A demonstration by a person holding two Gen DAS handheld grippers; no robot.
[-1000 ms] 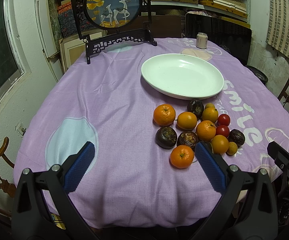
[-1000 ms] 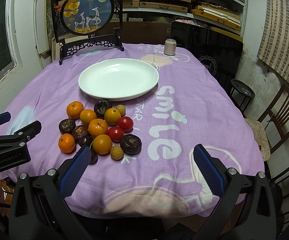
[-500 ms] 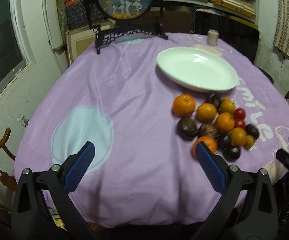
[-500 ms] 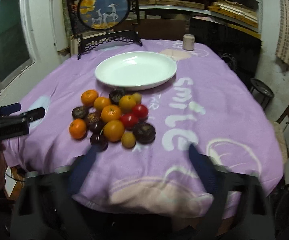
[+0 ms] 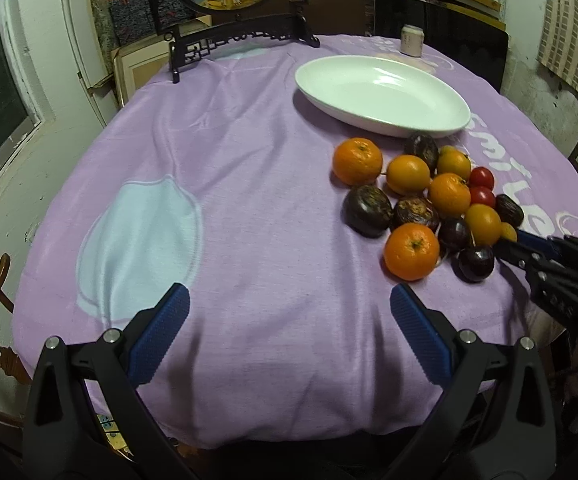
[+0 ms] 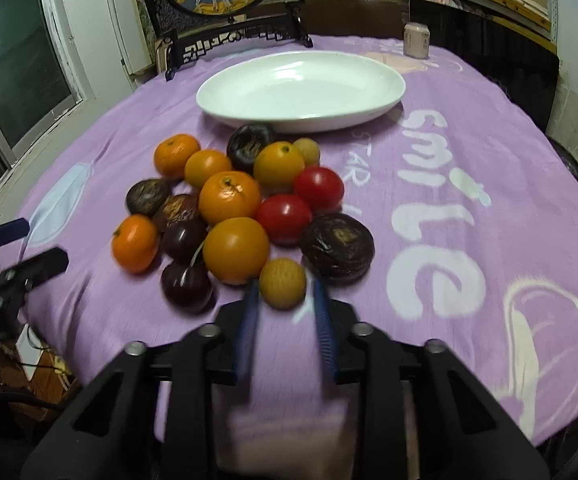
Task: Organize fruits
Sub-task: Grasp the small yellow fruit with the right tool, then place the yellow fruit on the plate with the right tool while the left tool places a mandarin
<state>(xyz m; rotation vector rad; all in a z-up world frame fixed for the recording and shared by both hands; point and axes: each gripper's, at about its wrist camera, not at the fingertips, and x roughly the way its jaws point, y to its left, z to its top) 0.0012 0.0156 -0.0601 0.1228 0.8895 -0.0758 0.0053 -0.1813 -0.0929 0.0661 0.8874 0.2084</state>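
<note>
Tan small fruit [image 6: 282, 283] between right claw [image 6: 283, 294] fingers, unclamped.

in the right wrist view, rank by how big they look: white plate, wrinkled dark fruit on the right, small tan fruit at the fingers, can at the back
1. white plate
2. wrinkled dark fruit
3. small tan fruit, though it sits nearest the camera, which inflates it
4. can, though it stands farthest away, so its real size against the fruits is unsure

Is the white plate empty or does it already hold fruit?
Empty. The white plate shows only its bare glossy surface in both views; all the fruit, like the near tan one, sits on the purple cloth.
</note>
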